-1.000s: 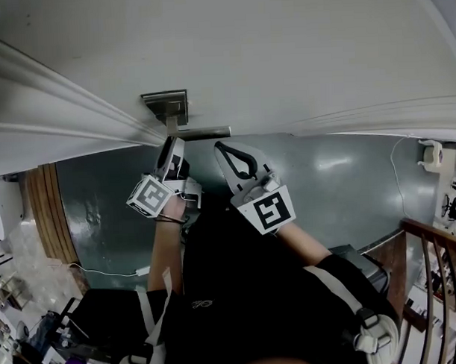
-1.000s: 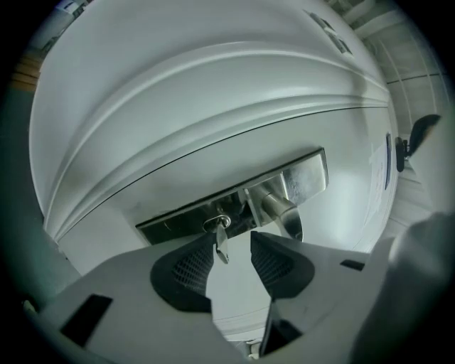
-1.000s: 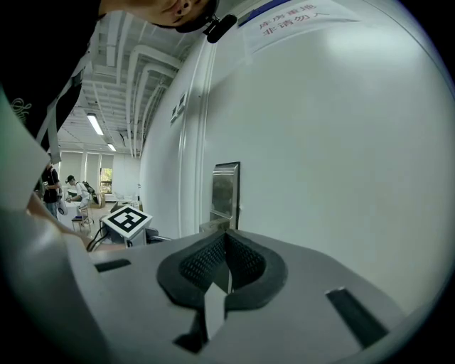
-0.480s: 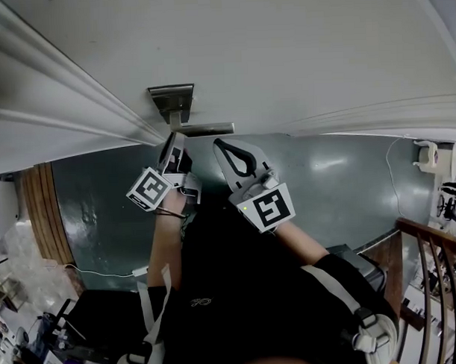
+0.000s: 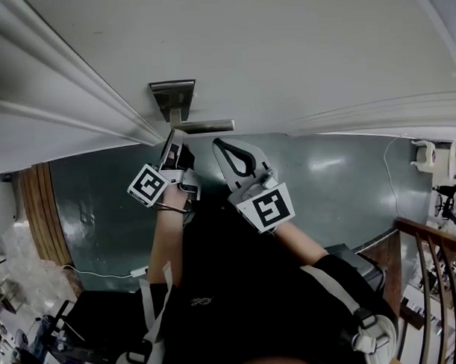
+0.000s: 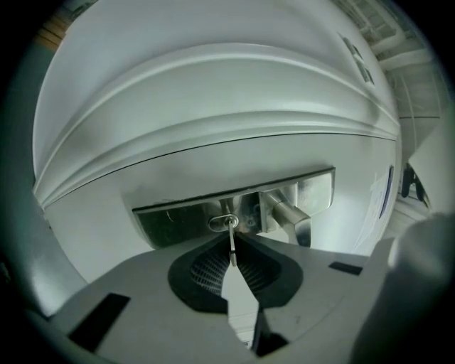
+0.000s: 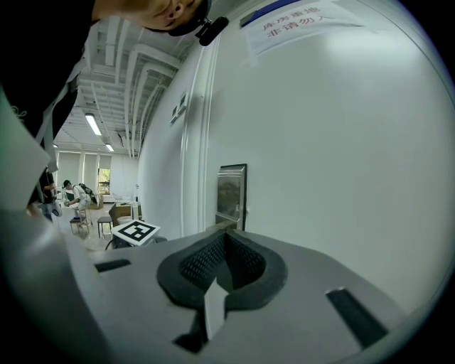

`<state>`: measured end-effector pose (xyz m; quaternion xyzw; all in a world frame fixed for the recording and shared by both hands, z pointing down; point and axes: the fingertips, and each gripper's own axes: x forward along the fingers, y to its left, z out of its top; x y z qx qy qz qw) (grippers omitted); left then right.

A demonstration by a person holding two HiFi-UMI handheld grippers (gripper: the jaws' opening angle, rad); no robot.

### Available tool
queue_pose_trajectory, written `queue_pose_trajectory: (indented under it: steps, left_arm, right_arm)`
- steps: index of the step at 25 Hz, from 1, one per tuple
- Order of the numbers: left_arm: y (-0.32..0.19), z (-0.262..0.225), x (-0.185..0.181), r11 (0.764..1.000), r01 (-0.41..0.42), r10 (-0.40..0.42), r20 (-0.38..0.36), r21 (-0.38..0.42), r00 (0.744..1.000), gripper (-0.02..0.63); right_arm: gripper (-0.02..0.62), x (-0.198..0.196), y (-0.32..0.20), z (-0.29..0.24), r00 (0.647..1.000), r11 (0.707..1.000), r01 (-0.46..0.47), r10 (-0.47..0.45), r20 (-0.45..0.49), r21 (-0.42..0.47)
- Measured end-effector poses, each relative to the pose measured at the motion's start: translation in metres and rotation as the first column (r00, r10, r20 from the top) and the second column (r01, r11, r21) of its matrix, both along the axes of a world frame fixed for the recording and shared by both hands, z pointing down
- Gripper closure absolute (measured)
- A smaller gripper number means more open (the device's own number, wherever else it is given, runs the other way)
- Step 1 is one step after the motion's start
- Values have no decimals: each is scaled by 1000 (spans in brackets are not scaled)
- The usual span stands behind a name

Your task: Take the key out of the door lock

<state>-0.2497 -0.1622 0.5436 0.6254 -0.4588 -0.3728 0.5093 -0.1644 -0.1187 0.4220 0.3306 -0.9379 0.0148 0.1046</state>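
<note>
1 key (image 6: 231, 236) pinched, left gripper (image 6: 232, 249) closing.

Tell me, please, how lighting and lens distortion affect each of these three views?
Head view: the wide lens curves the door mouldings, and the lower half is dim. Left gripper view: heavy fisheye, black corners, sheen on the lock plate, key sharp. Right gripper view: the door bows outward, and the ceiling light glares.

The key (image 6: 232, 242) sits in the lock plate (image 6: 170, 222), beside the door handle (image 6: 290, 213) on the same plate. The right tool (image 5: 221, 146) hangs near the handle, apart from it.
</note>
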Motion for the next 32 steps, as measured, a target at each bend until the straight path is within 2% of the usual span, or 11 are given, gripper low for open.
queue_pose_trajectory:
  steps: [5, 11, 14, 17, 21, 27, 29, 32]
  left_arm:
    - [-2, -3, 1, 999, -38, 38, 30, 7, 999, 566]
    - [-2, -3, 1, 1000, 23, -23, 26, 5, 999, 569]
    - [-2, -3, 0, 999, 37, -37, 5, -3, 999, 570]
    - [-2, -3, -1, 1000, 17, -17, 0, 4, 1000, 571]
    - [-3, -3, 1, 998, 56, -56, -65, 3, 996, 571]
    - [-1, -6, 0, 999, 39, -38, -29, 3, 999, 571]
    - [-1, -6, 2, 1000, 25, -25, -40, 9, 999, 571]
    - [-1, -3, 2, 998, 56, -55, -66, 9, 996, 571]
  right_arm:
    - [588, 3, -1, 0, 1000, 1000, -11, 11, 2, -6]
    - [588, 1, 1, 2, 1000, 1000, -2, 2, 0, -9]
    - [588, 1, 2, 1, 1000, 1000, 1, -1, 2, -5]
    - [588, 3, 3, 1, 1000, 1000, -4, 4, 3, -4]
    - [588, 8, 1, 6, 1000, 1000, -12, 12, 3, -20]
    - [588, 0, 6, 6, 1000, 1000, 3, -3, 9, -29]
    - [588, 2, 4, 4, 1000, 1000, 1, -1, 8, -28]
    - [588, 5, 1, 3, 1000, 1000, 4, -4, -4, -18]
